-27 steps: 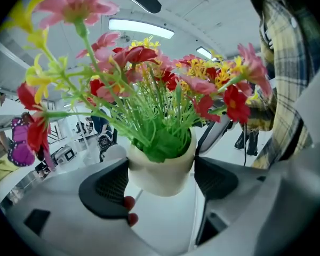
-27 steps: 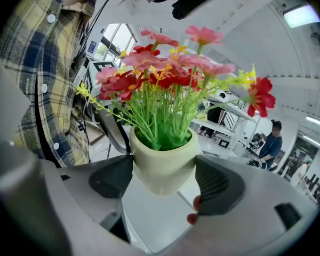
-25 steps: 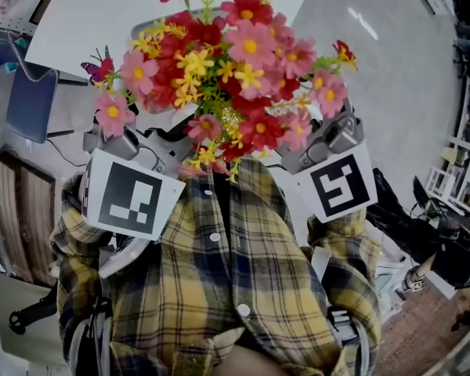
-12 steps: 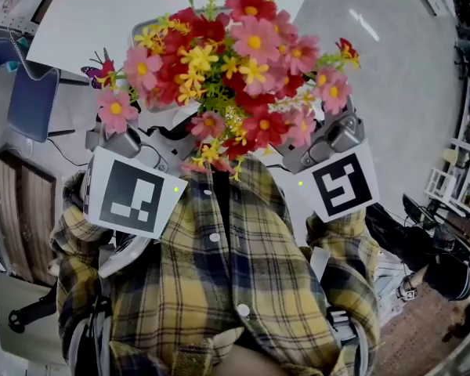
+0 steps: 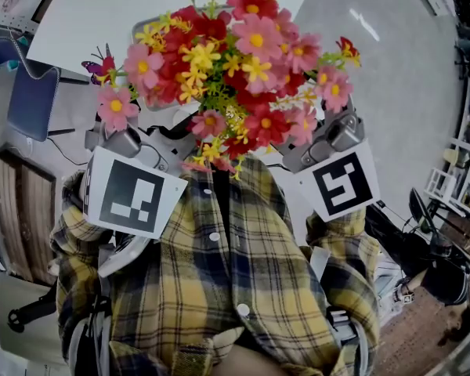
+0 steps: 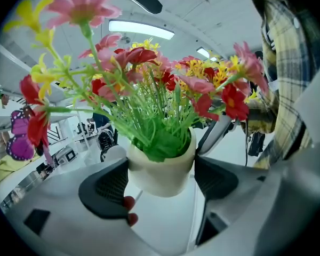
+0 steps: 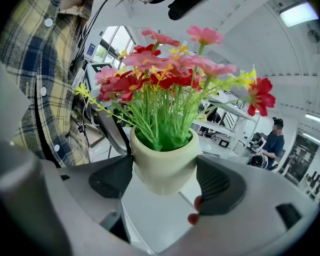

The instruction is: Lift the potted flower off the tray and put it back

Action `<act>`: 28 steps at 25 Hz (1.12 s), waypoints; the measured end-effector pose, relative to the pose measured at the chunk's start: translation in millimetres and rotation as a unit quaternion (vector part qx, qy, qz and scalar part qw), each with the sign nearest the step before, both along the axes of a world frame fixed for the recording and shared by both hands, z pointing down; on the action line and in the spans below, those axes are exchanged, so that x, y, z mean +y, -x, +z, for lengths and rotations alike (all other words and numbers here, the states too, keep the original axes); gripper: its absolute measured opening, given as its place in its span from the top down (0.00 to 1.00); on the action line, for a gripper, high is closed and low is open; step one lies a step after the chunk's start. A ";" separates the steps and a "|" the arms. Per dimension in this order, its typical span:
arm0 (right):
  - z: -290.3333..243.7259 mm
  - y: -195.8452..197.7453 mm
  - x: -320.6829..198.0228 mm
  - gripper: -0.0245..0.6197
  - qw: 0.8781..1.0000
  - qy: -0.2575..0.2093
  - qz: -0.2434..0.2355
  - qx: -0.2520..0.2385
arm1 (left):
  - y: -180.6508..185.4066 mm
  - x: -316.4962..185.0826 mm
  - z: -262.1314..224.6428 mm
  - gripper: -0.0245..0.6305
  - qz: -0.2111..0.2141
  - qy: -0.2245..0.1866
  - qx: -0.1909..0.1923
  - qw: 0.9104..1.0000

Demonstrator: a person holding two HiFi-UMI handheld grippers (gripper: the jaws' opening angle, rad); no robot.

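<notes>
Cream-coloured, rounded ceramic pot [image 6: 161,170] of artificial flowers is off the table and held up close to my chest, in front of my yellow plaid shirt [image 5: 219,288]. Left gripper [image 6: 162,180]: both dark ribbed pads are pressed to the pot's flanks, so the jaws are clamped on it. Right gripper [image 7: 166,180]: the same, with pads bearing on either side of the same pot [image 7: 164,164] from the opposite direction. Change over the last second, head view: the spray of pink, red and yellow blooms [image 5: 235,61] sits a shade higher in frame and a little to the left, while the two marker cubes have barely shifted. I read this as the tail of the lift, with the pot near its highest point, so the first half of the task looks done and the return is not yet begun. Contents of the pot: a dense clump of green plastic stems filling the mouth to the rim and fanning into the blooms, with a purple butterfly ornament [image 5: 98,69] out on the left edge. No soil is visible. The tray cannot be picked out in any view, as the bouquet covers the surface below it, so I will need to find it before lowering.
</notes>
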State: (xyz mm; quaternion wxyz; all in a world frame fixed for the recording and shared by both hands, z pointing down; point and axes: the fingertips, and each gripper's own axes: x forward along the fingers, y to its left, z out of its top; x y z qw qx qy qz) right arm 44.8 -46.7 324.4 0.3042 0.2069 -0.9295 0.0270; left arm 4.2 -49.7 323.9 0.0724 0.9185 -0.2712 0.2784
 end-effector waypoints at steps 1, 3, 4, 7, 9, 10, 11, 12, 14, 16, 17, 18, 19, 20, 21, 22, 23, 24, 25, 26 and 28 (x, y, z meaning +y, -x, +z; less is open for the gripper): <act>0.4 -0.3 0.1 0.42 1.000 0.000 0.000 0.002 | -0.2 -0.1 0.2 0.39 0.000 0.000 0.000 1.000; 0.6 -0.8 0.2 0.42 1.000 -0.001 -0.003 0.005 | -0.7 -0.2 0.4 0.39 0.000 0.000 0.001 1.000; 0.5 -0.9 0.2 0.42 1.000 -0.002 -0.004 0.005 | -0.8 -0.3 0.5 0.39 0.000 0.001 0.001 1.000; 0.2 -0.7 -0.1 0.42 1.000 -0.002 -0.004 0.003 | -0.4 -0.2 0.3 0.39 0.000 0.000 0.000 1.000; 0.0 -0.2 -0.2 0.42 1.000 -0.003 -0.002 0.000 | -0.4 0.0 0.5 0.39 0.000 0.000 0.000 1.000; 0.1 -0.2 -0.1 0.42 1.000 -0.002 -0.001 -0.002 | -0.5 0.1 0.6 0.39 0.000 0.000 0.001 1.000; 0.2 -0.4 0.0 0.42 1.000 -0.002 0.002 -0.003 | -0.7 0.3 0.7 0.39 0.000 0.001 0.002 1.000; 0.2 -0.5 0.0 0.41 1.000 -0.002 0.004 -0.005 | -1.0 0.3 0.7 0.39 0.000 0.002 0.004 1.000; -0.1 -0.3 -0.2 0.40 1.000 -0.004 0.007 -0.009 | -1.3 0.4 1.0 0.39 -0.001 0.001 0.006 1.000; -0.2 0.2 -0.5 0.40 1.000 -0.005 0.009 -0.013 | -1.3 0.4 1.1 0.39 -0.002 0.000 0.007 1.000; -0.3 0.4 -0.6 0.40 1.000 -0.006 0.008 -0.014 | -1.3 0.4 1.1 0.39 -0.002 0.000 0.007 1.000; -0.5 0.4 -0.6 0.40 1.000 -0.006 0.008 -0.015 | -1.2 0.4 1.0 0.39 -0.003 0.000 0.007 1.000; -0.7 0.3 -0.6 0.40 1.000 -0.006 0.009 -0.016 | -1.2 0.4 0.9 0.39 -0.003 0.001 0.007 1.000; -0.9 0.2 -0.8 0.40 1.000 -0.006 0.010 -0.017 | -1.2 0.4 0.8 0.39 -0.003 0.001 0.006 1.000; -1.0 0.2 -1.0 0.40 1.000 -0.007 0.011 -0.018 | -1.2 0.2 0.7 0.39 -0.003 0.001 0.005 1.000; -0.9 0.2 -1.3 0.40 1.000 -0.007 0.012 -0.018 | -1.2 0.0 0.7 0.39 -0.003 0.000 0.004 1.000; -0.8 0.1 -1.6 0.40 1.000 -0.008 0.012 -0.018 | -1.1 -0.3 0.7 0.39 -0.003 -0.001 0.002 1.000; -0.7 0.2 -1.9 0.40 1.000 -0.009 0.012 -0.018 | -0.9 -0.5 0.6 0.39 -0.003 -0.001 0.001 1.000; -0.7 0.3 -2.0 0.40 1.000 -0.009 0.013 -0.019 | -0.7 -0.5 0.5 0.39 -0.003 -0.002 0.001 1.000; -0.7 0.4 -2.0 0.40 1.000 -0.009 0.013 -0.019 | -0.6 -0.5 0.4 0.39 -0.004 -0.003 0.000 1.000; -0.6 0.4 -1.8 0.40 1.000 -0.008 0.013 -0.019 | -0.3 -0.5 0.1 0.39 -0.004 -0.004 0.000 1.000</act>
